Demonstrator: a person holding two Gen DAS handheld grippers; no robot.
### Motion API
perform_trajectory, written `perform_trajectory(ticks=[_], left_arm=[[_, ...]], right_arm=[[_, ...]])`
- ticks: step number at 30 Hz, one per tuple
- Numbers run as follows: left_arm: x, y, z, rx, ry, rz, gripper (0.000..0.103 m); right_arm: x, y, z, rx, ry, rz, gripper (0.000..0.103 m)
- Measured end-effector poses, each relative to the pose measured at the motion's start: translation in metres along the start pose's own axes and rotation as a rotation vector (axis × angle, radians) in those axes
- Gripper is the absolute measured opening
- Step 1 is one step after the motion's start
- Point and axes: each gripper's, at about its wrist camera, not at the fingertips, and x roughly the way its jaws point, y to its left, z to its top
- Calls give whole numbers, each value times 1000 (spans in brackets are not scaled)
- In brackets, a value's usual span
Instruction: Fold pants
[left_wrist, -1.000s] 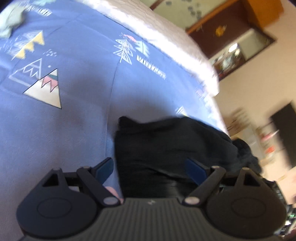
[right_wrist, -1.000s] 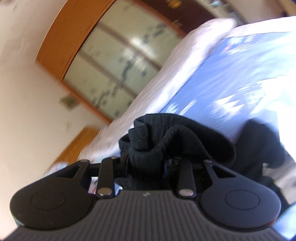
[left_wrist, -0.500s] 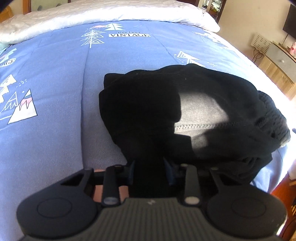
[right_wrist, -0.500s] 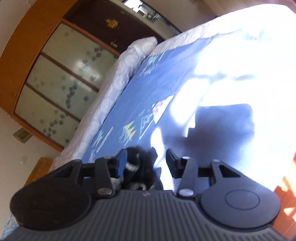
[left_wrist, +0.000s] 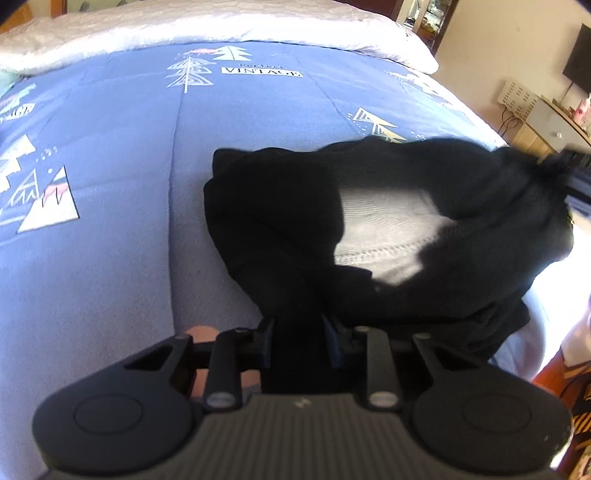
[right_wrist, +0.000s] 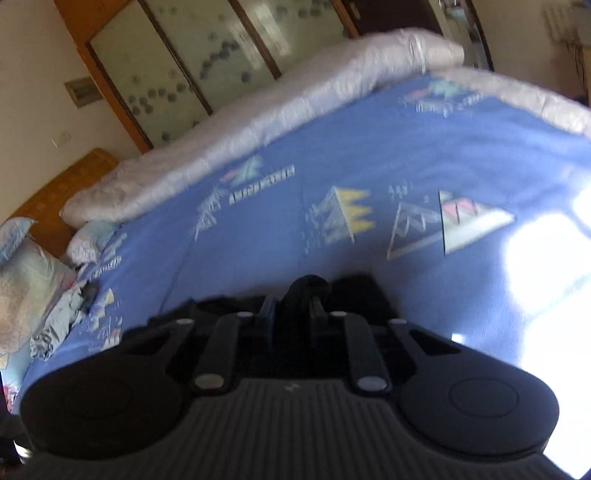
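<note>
The black pants (left_wrist: 280, 221) lie bunched on the blue bedspread (left_wrist: 110, 184), with a sunlit pale patch on their middle. My left gripper (left_wrist: 299, 332) is shut on a fold of the pants at their near edge. In the right wrist view my right gripper (right_wrist: 293, 314) is shut on a bunch of black pants fabric (right_wrist: 306, 288), held over the bedspread (right_wrist: 369, 147). The right gripper shows in the left wrist view (left_wrist: 570, 166) at the far right end of the pants.
A white quilt (left_wrist: 221, 22) runs along the far side of the bed. A wooden headboard (right_wrist: 55, 192) and pillows (right_wrist: 26, 277) are at the left in the right wrist view. A cabinet (left_wrist: 546, 122) stands beyond the bed's right edge.
My left gripper went from open to shut on the pants' near edge. My right gripper swung over the bed and closed tighter on the fabric, lifting the pants' right end.
</note>
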Motion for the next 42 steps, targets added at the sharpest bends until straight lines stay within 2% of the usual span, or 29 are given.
perform_trajectory(ticks=[2, 4, 6, 7, 8, 9, 10, 11, 13, 16, 19, 22, 23, 25, 26, 27, 29, 32, 33, 34, 36, 37, 38, 40, 42], left_arm=[[3, 0, 1, -12, -2, -11, 26], [6, -3, 2, -9, -2, -4, 27], [6, -7, 0, 10, -4, 7, 32], [5, -7, 1, 17, -3, 5, 36], [3, -6, 3, 20, 2, -5, 38], [1, -3, 7, 16, 5, -28, 43], [0, 3, 13, 0, 2, -51, 45], [-2, 9, 20, -25, -3, -66, 46], [-3, 24, 37, -93, -19, -93, 55], [7, 44, 62, -190, -8, -146, 56], [31, 60, 75, -256, 27, -111, 49], [50, 66, 80, -320, 71, -142, 40], [53, 66, 84, -326, 72, -148, 37], [54, 62, 86, -313, 67, -141, 21], [55, 61, 88, -306, 68, -137, 16], [56, 61, 91, -301, 70, -136, 14], [56, 63, 97, -307, 71, -136, 11], [56, 74, 104, -367, 71, -147, 9], [58, 77, 105, -390, 78, -156, 9], [61, 78, 106, -408, 86, -163, 9], [64, 80, 103, -415, 90, -160, 9], [64, 79, 102, -409, 88, -156, 9], [63, 78, 100, -405, 86, -153, 9], [61, 80, 97, -410, 86, -151, 8], [59, 82, 98, -423, 87, -156, 8]], right_arm=[[-4, -15, 10, 78, -80, -30, 17], [11, -31, 6, 112, -65, -100, 17], [50, -46, -9, 74, 62, -237, 19], [63, -55, -19, 86, 122, -266, 24], [61, -66, -27, 138, 126, -247, 29], [51, -75, -28, 201, 89, -213, 30], [38, -83, -27, 268, 61, -184, 42], [19, -93, -25, 339, 14, -158, 46], [-14, -106, -24, 424, -71, -101, 46], [-55, -111, -28, 460, -114, -20, 46], [-78, -105, -38, 445, -80, 39, 47], [-81, -92, -50, 439, -12, 86, 53], [-77, -85, -53, 421, 13, 84, 53], [-69, -70, -55, 342, -1, 33, 53], [-61, -66, -55, 313, -7, 11, 53], [-54, -66, -53, 300, -8, 6, 53], [-41, -67, -49, 297, -11, -14, 46], [-49, -71, -40, 299, -80, 35, 44], [-49, -73, -37, 292, -75, 50, 46], [-46, -74, -35, 279, -52, 46, 46], [-31, -74, -32, 245, 51, 36, 46], [-23, -75, -31, 237, 90, 41, 40], [-18, -74, -28, 236, 120, 78, 15], [-16, -68, -14, 254, 121, 148, 8], [-25, -55, 9, 217, 52, 213, 8]])
